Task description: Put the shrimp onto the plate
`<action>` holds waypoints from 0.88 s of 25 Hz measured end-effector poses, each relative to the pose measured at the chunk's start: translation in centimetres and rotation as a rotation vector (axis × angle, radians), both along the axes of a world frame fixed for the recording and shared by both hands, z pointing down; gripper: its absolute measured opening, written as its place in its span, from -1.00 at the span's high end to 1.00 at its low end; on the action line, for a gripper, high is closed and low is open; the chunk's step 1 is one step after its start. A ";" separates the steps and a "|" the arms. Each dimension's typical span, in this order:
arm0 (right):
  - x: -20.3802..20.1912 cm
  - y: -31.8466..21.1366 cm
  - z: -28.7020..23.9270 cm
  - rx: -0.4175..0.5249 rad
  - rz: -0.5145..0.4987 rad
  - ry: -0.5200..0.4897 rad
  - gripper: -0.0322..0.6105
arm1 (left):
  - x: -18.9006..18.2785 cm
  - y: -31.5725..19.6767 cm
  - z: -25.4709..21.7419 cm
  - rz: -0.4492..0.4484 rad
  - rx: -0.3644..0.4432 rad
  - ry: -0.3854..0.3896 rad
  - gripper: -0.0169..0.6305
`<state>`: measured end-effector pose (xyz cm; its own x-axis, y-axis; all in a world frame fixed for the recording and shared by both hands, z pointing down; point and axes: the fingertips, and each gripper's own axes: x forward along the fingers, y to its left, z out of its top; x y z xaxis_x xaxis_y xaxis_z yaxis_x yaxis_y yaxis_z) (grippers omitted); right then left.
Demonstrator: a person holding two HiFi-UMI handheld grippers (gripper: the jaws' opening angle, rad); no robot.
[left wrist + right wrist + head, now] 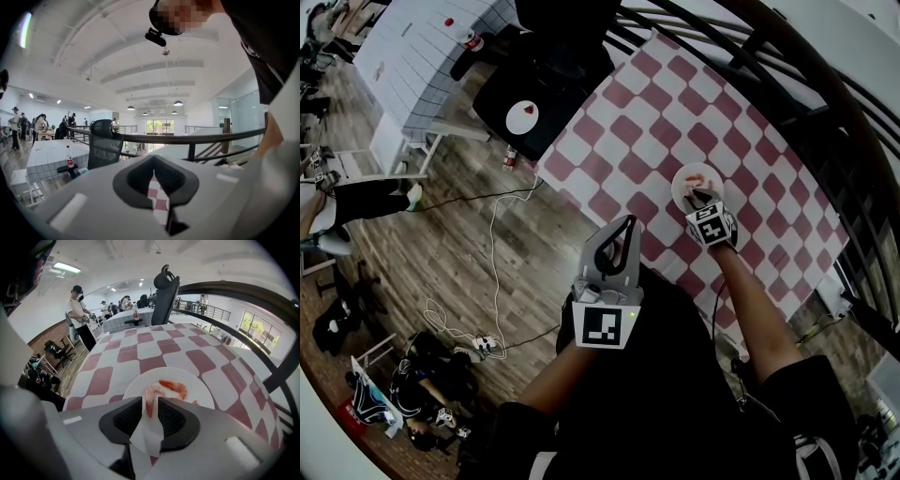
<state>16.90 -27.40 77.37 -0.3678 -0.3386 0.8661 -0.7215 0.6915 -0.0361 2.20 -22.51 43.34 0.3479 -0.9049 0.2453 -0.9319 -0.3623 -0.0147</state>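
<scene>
Checked red-and-white table [675,112], far right: white plate [136,385] bearing one shrimp [176,387]. Right gripper [701,199] over plate, jaws pinching second shrimp [149,401]. Left gripper [628,223] near, jaws together, empty.

The plate [697,185] lies on the surface [675,112] near the edge closest to me, with my right gripper [701,199] over its near side. One shrimp [150,399] sits between my right fingers [124,420], above the plate. A second shrimp [176,388] lies in the plate just behind and right of it. My left gripper [621,234] is left of the right one and nearer me, at the surface's edge. An office chair [539,94] stands beyond the far left corner
</scene>
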 end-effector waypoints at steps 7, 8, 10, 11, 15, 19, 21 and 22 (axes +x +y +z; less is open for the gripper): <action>0.6 0.9 -3.1 -0.008 0.087 -0.029 0.58 | 0.5 0.0 0.0 0.026 0.006 0.025 0.92; 0.6 0.9 -3.7 0.001 0.102 -0.040 0.58 | 0.7 -0.1 0.1 0.041 0.005 0.018 0.92; 0.8 1.0 -4.9 0.022 0.121 -0.054 0.59 | 1.1 -0.1 0.1 0.067 0.003 0.010 0.92; 0.9 1.1 -5.4 0.030 0.130 -0.057 0.59 | 1.2 -0.1 0.0 0.074 0.005 0.015 0.92; 0.9 1.8 -7.9 0.063 0.178 -0.071 0.61 | 1.2 0.0 -0.5 0.066 -0.002 0.088 0.92; 1.2 2.3 -10.6 0.116 0.244 -0.080 0.70 | 1.3 -0.2 -1.5 0.108 0.037 0.112 0.92; 1.4 2.6 -11.8 0.155 0.261 -0.066 0.75 | 1.4 -0.1 -1.7 0.126 0.041 0.126 0.92; 1.6 2.8 -12.2 0.176 0.267 -0.054 0.78 | 1.5 0.0 -1.8 0.139 0.043 0.130 0.92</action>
<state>18.45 -24.62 65.16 -0.2898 -0.5722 0.7672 -0.8786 0.4769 0.0239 3.74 -22.53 41.58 0.4966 -0.8545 0.1526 -0.8680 -0.4894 0.0843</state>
